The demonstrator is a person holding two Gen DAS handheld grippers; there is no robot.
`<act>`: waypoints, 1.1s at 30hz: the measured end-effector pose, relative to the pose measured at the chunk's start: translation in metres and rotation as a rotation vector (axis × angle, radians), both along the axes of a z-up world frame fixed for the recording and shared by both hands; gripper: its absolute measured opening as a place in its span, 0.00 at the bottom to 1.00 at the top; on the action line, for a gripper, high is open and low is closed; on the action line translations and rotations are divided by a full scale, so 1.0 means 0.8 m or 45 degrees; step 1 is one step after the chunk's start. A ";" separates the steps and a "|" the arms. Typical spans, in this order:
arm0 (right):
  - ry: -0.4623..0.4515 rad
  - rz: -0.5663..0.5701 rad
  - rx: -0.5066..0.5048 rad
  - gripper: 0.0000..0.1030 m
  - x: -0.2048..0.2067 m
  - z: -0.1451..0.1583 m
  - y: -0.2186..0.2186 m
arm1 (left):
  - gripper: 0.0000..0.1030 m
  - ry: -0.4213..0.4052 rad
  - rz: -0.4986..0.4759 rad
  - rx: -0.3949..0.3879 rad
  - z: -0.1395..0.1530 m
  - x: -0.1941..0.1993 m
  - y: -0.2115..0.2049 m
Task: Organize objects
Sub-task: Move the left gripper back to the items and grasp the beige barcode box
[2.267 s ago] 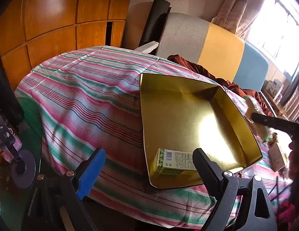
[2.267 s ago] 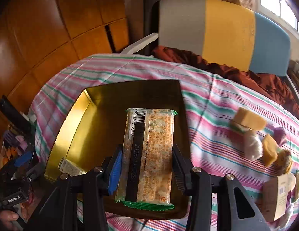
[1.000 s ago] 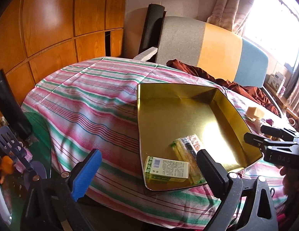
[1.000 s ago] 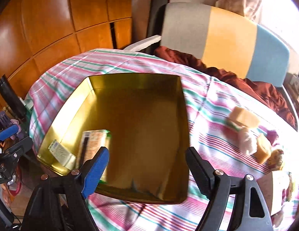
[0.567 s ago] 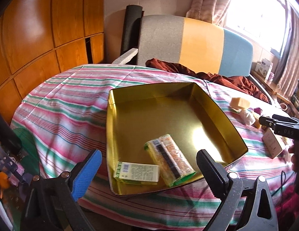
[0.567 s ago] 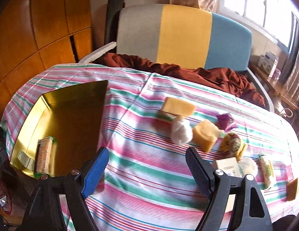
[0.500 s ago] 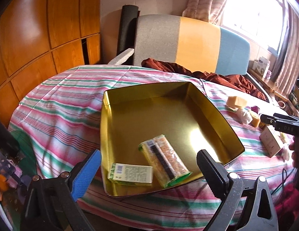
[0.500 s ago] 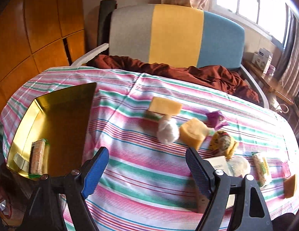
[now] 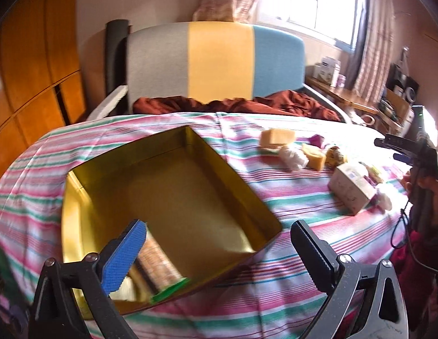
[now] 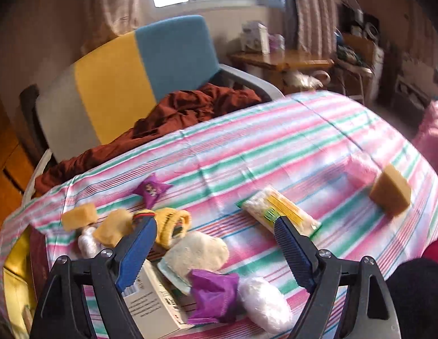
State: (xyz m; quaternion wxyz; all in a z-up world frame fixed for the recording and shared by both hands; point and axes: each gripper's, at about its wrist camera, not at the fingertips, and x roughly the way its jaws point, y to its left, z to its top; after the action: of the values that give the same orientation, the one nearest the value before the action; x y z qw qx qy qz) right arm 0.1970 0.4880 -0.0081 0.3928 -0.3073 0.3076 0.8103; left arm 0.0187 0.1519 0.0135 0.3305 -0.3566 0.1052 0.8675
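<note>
A gold tin tray (image 9: 100,186) lies on the striped tablecloth (image 9: 275,197); a cracker packet (image 9: 159,262) and a small green box lie in its near corner, partly behind my open, empty left gripper (image 9: 216,243). My right gripper (image 10: 216,236) is open and empty, above loose items: a white box (image 10: 154,302), a purple wrapper (image 10: 213,293), a cream pouch (image 10: 196,251), a yellow packet (image 10: 172,223) and a yellow-green cracker packet (image 10: 278,212). The right gripper also shows in the left wrist view (image 9: 408,147).
Sponge blocks (image 10: 391,195) (image 10: 78,216), a white wrapped ball (image 10: 264,305) and a purple candy bag (image 10: 151,189) lie on the cloth. A grey, yellow and blue chair (image 9: 219,65) with a brown garment (image 10: 173,113) stands behind the table. Wooden cabinets (image 9: 30,65) stand left.
My right gripper let go of the cracker packet in the tray, then swung right over the loose items. My left gripper's view panned right; the tray now sits at lower left.
</note>
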 end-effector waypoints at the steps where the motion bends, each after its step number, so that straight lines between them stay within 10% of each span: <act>1: 0.030 -0.036 -0.041 0.84 0.008 -0.003 0.007 | 1.00 -0.007 -0.027 0.000 0.000 0.002 0.012; 15: 0.159 -0.147 -0.157 0.84 0.043 -0.008 0.023 | 1.00 -0.298 -0.423 -0.045 -0.029 0.028 0.219; 33: 0.267 -0.181 -0.251 0.85 0.056 -0.019 0.041 | 1.00 -0.541 -0.353 -0.154 -0.103 0.005 0.398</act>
State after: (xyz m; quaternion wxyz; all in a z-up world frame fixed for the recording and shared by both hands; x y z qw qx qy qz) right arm 0.2418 0.5208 -0.0230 0.3828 -0.2354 0.4458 0.7741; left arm 0.0227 0.4703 -0.0686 0.4390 -0.5322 0.1329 0.7116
